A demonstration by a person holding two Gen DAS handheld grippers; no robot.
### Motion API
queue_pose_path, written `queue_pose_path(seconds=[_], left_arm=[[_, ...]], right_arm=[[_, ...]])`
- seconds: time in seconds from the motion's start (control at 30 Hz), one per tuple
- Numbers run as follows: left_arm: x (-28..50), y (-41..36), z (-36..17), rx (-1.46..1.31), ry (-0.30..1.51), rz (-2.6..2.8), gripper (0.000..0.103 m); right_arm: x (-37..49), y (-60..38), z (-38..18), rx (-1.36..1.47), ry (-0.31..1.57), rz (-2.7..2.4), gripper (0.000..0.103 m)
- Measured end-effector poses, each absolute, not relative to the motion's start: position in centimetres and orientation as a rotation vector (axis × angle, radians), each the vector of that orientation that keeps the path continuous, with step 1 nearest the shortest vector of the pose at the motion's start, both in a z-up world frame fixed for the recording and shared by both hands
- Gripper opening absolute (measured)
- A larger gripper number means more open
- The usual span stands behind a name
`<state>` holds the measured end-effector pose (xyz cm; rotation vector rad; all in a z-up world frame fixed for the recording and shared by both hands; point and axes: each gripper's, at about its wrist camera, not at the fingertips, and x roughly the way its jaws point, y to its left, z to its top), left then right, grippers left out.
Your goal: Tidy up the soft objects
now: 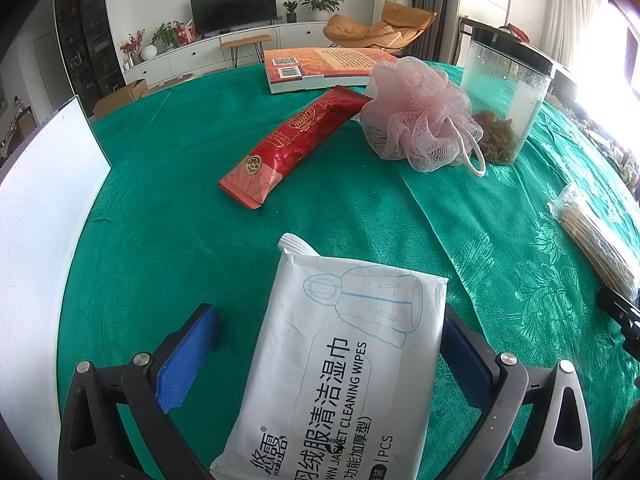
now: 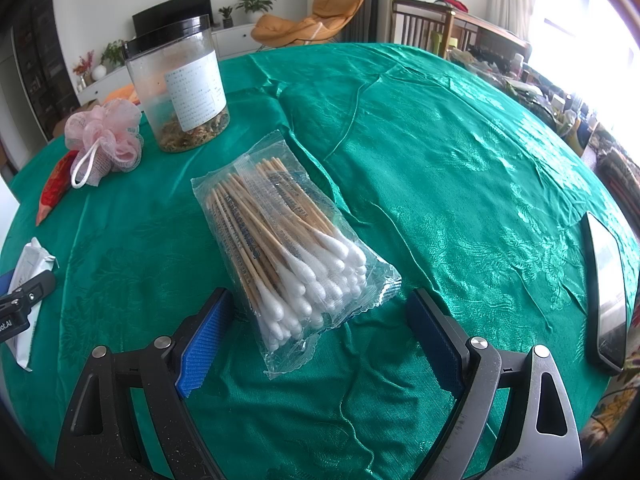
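A white pack of cleaning wipes (image 1: 344,360) lies on the green tablecloth between the open jaws of my left gripper (image 1: 324,344); the right pad touches its edge, the left pad stands apart. A clear bag of cotton swabs (image 2: 288,248) lies between the open jaws of my right gripper (image 2: 320,324), touched by neither pad. A pink mesh bath pouf (image 1: 420,116) sits further back, also in the right wrist view (image 2: 106,140). A red snack packet (image 1: 292,144) lies to its left.
A clear jar with a black lid (image 1: 506,92) stands behind the pouf, also in the right wrist view (image 2: 180,80). An orange book (image 1: 320,68) lies at the back. A white board (image 1: 44,208) stands at left. A dark phone (image 2: 610,288) lies at right.
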<state>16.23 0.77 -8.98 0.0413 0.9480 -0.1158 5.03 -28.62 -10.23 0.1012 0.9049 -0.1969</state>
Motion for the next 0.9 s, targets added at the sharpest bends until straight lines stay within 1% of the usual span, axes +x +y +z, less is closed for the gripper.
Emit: queue_pose_path(seconds=[0.9], left_arm=[[16.21, 0.65, -9.00, 0.041, 0.948, -0.115, 0.103]], right_arm=[[5.02, -28.69, -10.20, 0.102, 0.904, -0.196, 0.090]])
